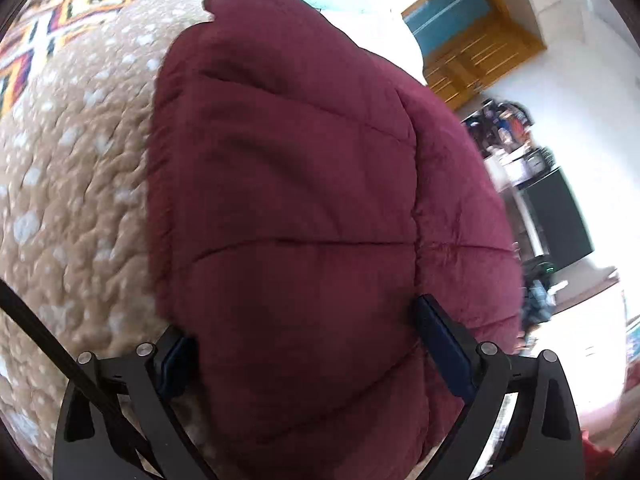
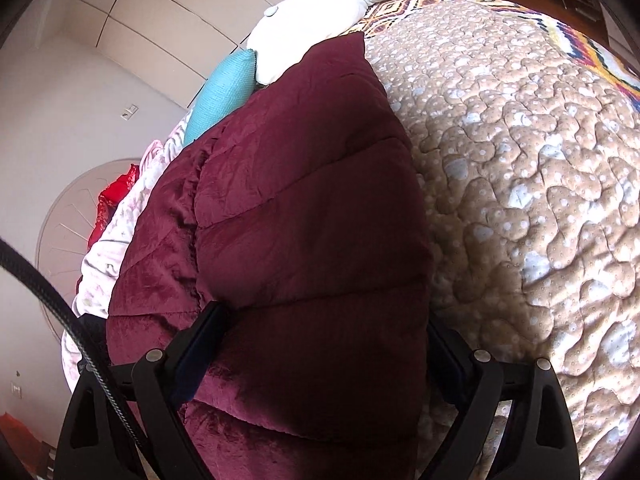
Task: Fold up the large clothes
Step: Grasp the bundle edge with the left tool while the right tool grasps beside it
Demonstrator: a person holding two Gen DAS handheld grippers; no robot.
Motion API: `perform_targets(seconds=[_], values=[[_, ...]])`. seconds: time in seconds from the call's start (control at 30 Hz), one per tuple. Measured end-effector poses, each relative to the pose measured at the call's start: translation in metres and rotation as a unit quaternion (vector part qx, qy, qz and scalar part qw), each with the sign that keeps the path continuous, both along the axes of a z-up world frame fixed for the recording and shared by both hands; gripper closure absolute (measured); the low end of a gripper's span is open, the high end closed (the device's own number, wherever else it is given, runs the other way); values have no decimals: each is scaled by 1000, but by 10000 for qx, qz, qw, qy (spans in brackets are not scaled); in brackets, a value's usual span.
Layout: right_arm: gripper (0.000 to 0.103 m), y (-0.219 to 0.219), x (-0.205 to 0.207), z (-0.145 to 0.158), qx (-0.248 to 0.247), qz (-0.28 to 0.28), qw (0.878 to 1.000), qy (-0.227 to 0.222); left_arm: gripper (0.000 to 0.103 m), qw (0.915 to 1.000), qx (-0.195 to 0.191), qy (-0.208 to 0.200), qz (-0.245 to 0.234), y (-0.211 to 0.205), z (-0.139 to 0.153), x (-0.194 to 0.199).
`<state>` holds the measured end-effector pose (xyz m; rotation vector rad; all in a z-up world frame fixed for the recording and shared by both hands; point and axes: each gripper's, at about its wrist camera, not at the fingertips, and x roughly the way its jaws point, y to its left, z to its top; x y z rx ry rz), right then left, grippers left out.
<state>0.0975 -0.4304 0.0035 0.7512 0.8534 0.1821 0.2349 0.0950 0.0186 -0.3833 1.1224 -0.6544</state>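
Observation:
A thick maroon quilted blanket point(image 1: 288, 200) lies folded on the bed and fills the middle of both views; it also shows in the right wrist view point(image 2: 304, 220). My left gripper point(image 1: 304, 344) is open, its fingers wide apart on either side of the blanket's near end. My right gripper point(image 2: 320, 344) is open too, its fingers straddling the blanket's near end. The blanket bulges between the fingers of each gripper and hides the left finger's tip in the left wrist view. I cannot tell whether the pads press it.
The blanket rests on a tan quilted bedspread point(image 1: 68, 208) with white spots and a colourful patterned band point(image 2: 592, 48). A teal pillow point(image 2: 224, 88) and a white pillow point(image 2: 320, 12) lie at the far end. Pale pink and red cloth point(image 2: 116, 200) lies at the bed's edge.

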Motion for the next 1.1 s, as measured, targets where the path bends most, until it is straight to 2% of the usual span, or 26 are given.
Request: perform_targets(seconds=[0.07,0.1,0.17,0.23,0.27,0.3,0.37,0.5,0.6,0.67,0.7,0.77,0.87,0.93,0.97,1.03,1.1], values=[[8,-2,-1,-1,-3,-40,10000,36,9,9996,-26,123,251,0,2,3],[10,-1,-2,0,-54,-98,9999,108,14,9988,6,222,430,0,3,3],[21,6,-1,6,-293,-248,9985,378,45,9982,67,192,561,-5,14,-5],[47,9,-4,11,-131,-273,9984,469,62,9984,127,65,542,-5,29,-17],[53,8,-8,17,12,-319,9985,451,67,9984,156,38,540,-6,39,-22],[64,5,-13,22,181,-326,9985,390,68,9984,182,18,536,-6,45,-26],[70,1,-24,35,466,-342,9980,242,70,9984,309,-49,481,-10,64,-37],[71,7,-46,52,435,-210,9987,184,70,9987,343,-55,382,-1,84,-55],[70,6,-62,51,310,-127,9992,219,66,9984,464,0,335,5,77,-68],[61,6,-65,39,-32,-182,9988,461,57,9956,827,163,410,5,60,-69],[56,9,-64,31,-199,-201,9976,631,57,9947,894,222,449,3,53,-68],[57,14,-69,25,-249,-251,9974,622,57,9940,857,253,630,5,43,-71],[64,11,-80,31,-3,-319,9983,486,59,9942,855,157,639,6,52,-78],[63,11,-85,37,-110,-282,9984,469,54,9933,963,192,616,7,53,-80],[60,13,-87,40,-320,-276,9981,453,47,9919,1044,244,681,10,53,-80],[47,18,-92,44,-642,-411,9961,451,45,9922,920,335,771,17,55,-79],[38,18,-101,49,-715,-628,9944,466,44,9933,666,363,875,28,61,-89]])
